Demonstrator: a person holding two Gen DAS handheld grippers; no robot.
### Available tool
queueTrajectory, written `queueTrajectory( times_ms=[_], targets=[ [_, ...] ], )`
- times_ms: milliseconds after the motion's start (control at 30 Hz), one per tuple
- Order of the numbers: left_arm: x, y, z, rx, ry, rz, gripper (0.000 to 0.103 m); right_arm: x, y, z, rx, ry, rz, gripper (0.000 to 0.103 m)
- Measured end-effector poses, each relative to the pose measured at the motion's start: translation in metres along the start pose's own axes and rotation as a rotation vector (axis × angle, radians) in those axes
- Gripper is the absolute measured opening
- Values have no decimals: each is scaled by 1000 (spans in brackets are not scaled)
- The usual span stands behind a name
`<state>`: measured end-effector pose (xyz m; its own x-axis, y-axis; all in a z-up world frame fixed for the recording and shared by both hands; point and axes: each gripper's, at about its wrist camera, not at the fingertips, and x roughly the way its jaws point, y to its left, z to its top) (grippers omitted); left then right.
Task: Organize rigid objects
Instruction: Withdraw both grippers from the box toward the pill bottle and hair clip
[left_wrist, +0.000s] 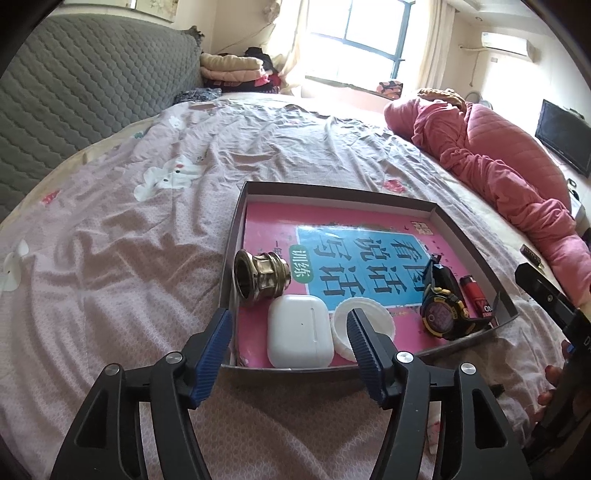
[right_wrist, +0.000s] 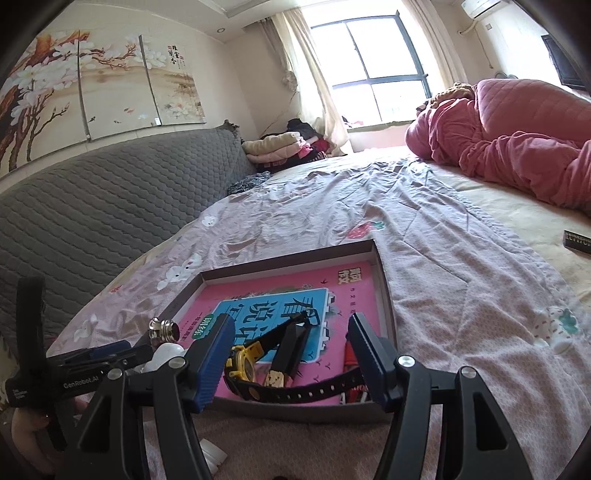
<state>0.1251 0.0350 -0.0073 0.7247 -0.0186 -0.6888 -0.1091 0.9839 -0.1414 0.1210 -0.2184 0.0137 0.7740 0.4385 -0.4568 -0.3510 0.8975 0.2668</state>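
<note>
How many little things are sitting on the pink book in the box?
5: brass threaded fitting at left, white earbud case, round white cap, yellow-black digital watch, red lighter at right. More may be hidden.

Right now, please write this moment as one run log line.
left gripper: open, empty | right gripper: open, empty | tray: brass fitting, earbud case, white cap, watch, lighter

Bedroom, daylit. Large dark-framed window (right_wrist: 376, 70) at far wall, glare strong, pale curtains (right_wrist: 314, 74) beside it. Bed under wrinkled pink printed sheet (left_wrist: 258, 147); grey quilted headboard (right_wrist: 92, 199). Floral triptych painting (right_wrist: 85, 85) above it. Air conditioner (left_wrist: 508, 44) high on wall. Dark television (left_wrist: 563, 136) at right. Pink quilt (right_wrist: 517, 140) heaped on bed.
</note>
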Motion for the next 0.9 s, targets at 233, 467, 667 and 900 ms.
queueTrajectory(
  times_ms=[233,467,667,900],
  targets=[
    [-17,-6,-4,12,-15,1,71,-13,7,-4,-14,4,-7,64],
    [-31,-14,-9,20,-21,-7,72,-22,13,-9,-26,16,-15,64],
    [-45,-22,-14,27,-25,-20,72,-37,16,-17,-19,28,-22,64],
    [-59,-29,-20,35,-28,-32,72,-49,18,-24,-16,43,-28,64]
  ],
)
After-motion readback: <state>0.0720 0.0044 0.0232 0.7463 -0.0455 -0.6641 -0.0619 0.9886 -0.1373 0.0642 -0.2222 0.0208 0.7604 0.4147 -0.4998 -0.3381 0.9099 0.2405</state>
